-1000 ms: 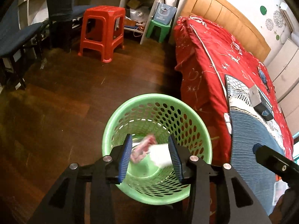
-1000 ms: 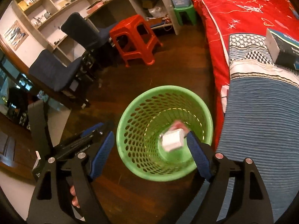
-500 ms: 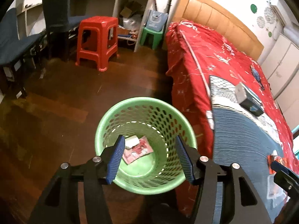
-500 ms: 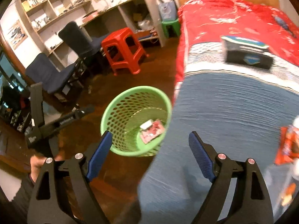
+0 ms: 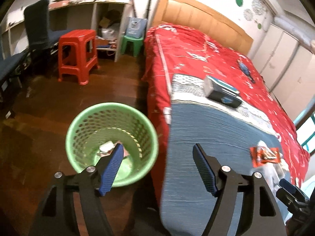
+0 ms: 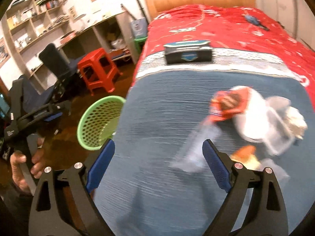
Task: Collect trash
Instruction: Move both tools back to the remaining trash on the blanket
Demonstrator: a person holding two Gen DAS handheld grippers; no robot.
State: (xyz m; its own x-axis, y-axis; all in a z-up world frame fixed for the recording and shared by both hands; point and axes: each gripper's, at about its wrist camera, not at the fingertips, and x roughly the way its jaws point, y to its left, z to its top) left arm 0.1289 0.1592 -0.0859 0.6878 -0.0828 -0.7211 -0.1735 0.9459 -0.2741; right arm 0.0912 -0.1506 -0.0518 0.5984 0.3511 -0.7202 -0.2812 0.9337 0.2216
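The basket (image 5: 112,131) was green with perforated walls. The stool (image 5: 77,54) was red. The bedspread (image 5: 196,47) was red with white motifs, the blanket (image 6: 167,127) ribbed blue, and the wrapper (image 6: 228,104) orange-red.

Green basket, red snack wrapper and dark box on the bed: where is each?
green basket (image 5: 82,122): left wrist view, on its rim.
red snack wrapper (image 6: 228,106): right wrist view, on its printed face.
dark box (image 6: 188,56): right wrist view, on its front side.
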